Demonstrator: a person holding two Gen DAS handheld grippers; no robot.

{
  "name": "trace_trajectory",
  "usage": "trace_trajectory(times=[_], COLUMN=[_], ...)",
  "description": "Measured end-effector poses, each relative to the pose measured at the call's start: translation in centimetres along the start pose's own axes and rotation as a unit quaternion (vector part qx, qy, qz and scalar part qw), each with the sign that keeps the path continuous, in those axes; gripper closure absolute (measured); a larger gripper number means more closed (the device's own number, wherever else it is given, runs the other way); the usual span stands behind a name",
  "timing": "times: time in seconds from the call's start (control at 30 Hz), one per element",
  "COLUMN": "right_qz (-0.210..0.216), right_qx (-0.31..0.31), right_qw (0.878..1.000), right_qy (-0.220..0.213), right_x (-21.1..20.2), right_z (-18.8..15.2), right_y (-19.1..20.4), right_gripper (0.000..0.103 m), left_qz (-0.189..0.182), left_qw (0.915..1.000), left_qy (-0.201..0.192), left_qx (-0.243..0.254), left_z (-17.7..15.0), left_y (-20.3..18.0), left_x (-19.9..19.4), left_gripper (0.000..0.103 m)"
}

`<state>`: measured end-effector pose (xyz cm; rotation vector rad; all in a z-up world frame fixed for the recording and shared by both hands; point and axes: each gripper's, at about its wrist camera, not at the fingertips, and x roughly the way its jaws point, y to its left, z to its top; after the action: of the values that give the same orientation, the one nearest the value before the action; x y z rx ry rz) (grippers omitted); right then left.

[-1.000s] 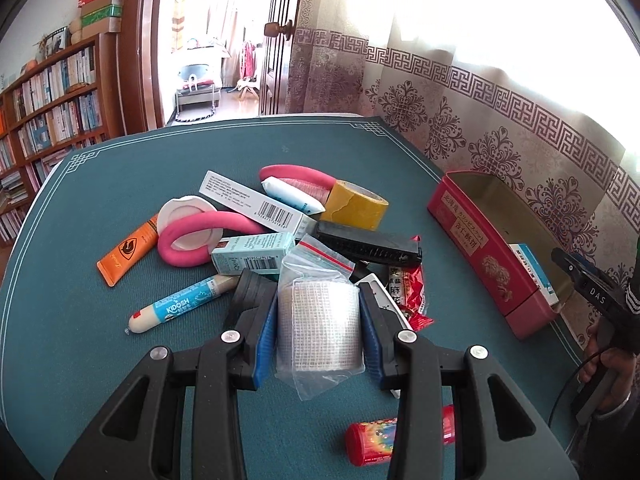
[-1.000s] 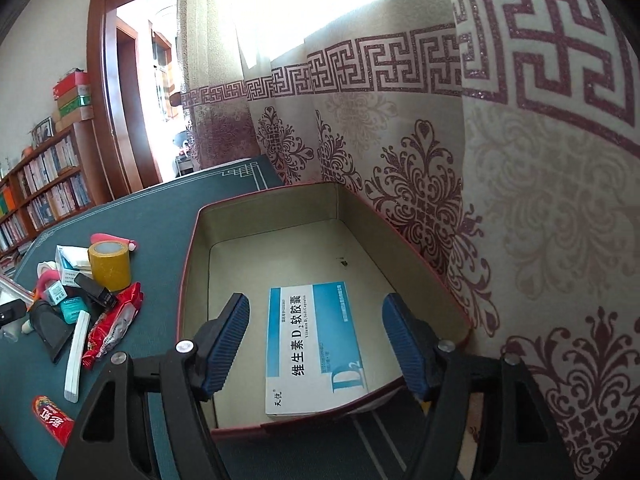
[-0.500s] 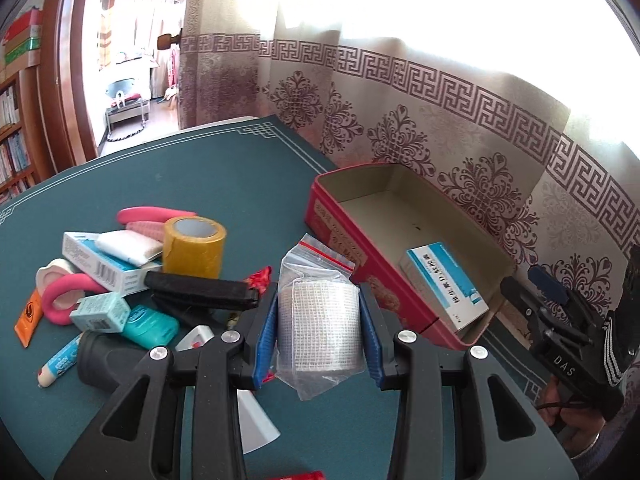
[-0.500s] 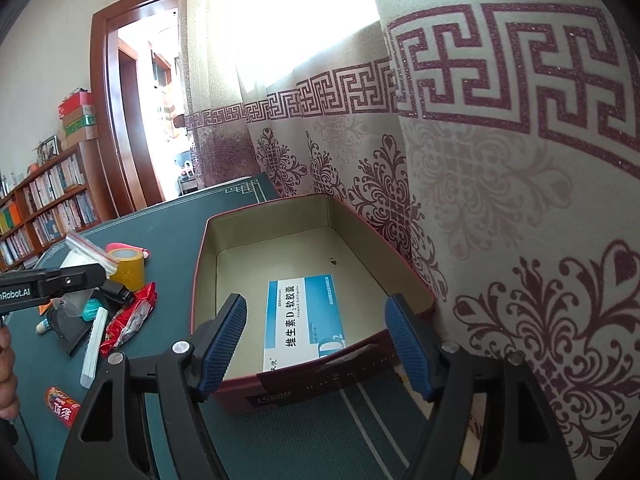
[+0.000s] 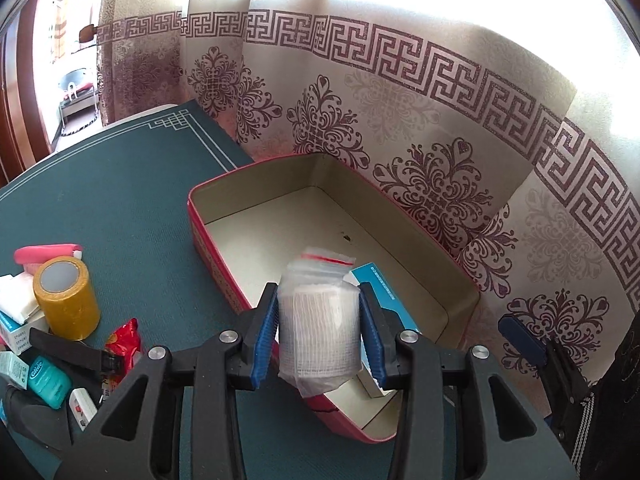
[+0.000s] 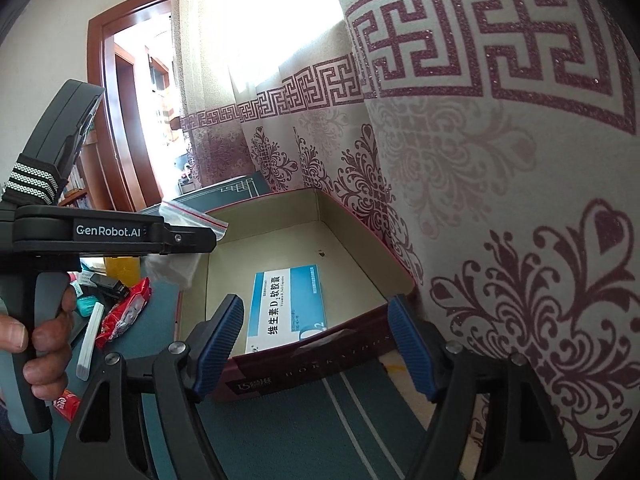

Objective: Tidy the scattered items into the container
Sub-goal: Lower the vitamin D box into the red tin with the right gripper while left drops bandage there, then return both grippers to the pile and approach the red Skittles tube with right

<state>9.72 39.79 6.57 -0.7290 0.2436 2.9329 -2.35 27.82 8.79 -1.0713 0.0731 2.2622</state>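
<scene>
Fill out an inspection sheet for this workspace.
Surface: dark green table, with a white line border.
Job's things: open red box holding a blue-and-white medicine box; bagged gauze roll over the red box's near wall.
Clutter: yellow tape roll, red snack packet and teal floss case outside the box.
Grippers: left gripper has just been opening, with the gauze roll between its jaws; whether the pads press cannot be told. Right gripper has just been opening, with nothing between its jaws.
Cables: thin dark cable under the hand.
Surroundings: patterned curtain, doorway.
</scene>
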Motion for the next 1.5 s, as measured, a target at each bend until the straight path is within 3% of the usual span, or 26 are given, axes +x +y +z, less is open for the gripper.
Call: trace_trajectory(times=[0.03, 0.13, 0.37, 0.73, 0.9, 1.17, 1.5], right_qz=[0.0, 0.001, 0.02, 0.129, 0.187, 0.242, 0.287], right_qx=[0.001, 0.001, -0.006, -0.039, -0.079, -0.167, -0.234], right_qw=[1.0, 1.0, 1.0, 0.99, 0.976, 0.95, 0.918], right_qy=[0.0, 0.0, 0.003, 0.051, 0.075, 0.104, 0.144], right_x=[0.0, -0.2, -0.9, -1.3, -1.5, -1.9, -0.1], right_z=[0.0, -0.1, -0.3, -2.4, -3.7, -6.3, -7.4], right_y=[-0.1, -0.1, 1.1, 7.1, 11.1, 17.2, 20.8], right_gripper=[0.025, 0.025, 0.025, 0.024, 0.024, 0.022, 0.022], left_qz=[0.0, 0.007, 0.031, 0.11, 0.142, 0.168, 0.172], left_qw=[1.0, 1.0, 0.9992, 0.9909, 0.9826, 0.9697, 0.9665], left_qy=[0.003, 0.002, -0.015, -0.025, -0.034, -0.043, -0.034], left_qx=[0.002, 0.005, -0.021, -0.074, -0.114, -0.172, -0.188], left_z=[-0.1, -0.5, -1.0, -4.9, -6.9, -10.2, -12.9], left_y=[-0.1, -0.2, 2.2, 9.2, 13.2, 18.3, 20.7], left_x=[0.1, 0.0, -2.4, -7.9, -10.9, -13.8, -14.5], left_gripper=[0.046, 0.037, 0.037, 0.037, 0.037, 0.037, 0.037])
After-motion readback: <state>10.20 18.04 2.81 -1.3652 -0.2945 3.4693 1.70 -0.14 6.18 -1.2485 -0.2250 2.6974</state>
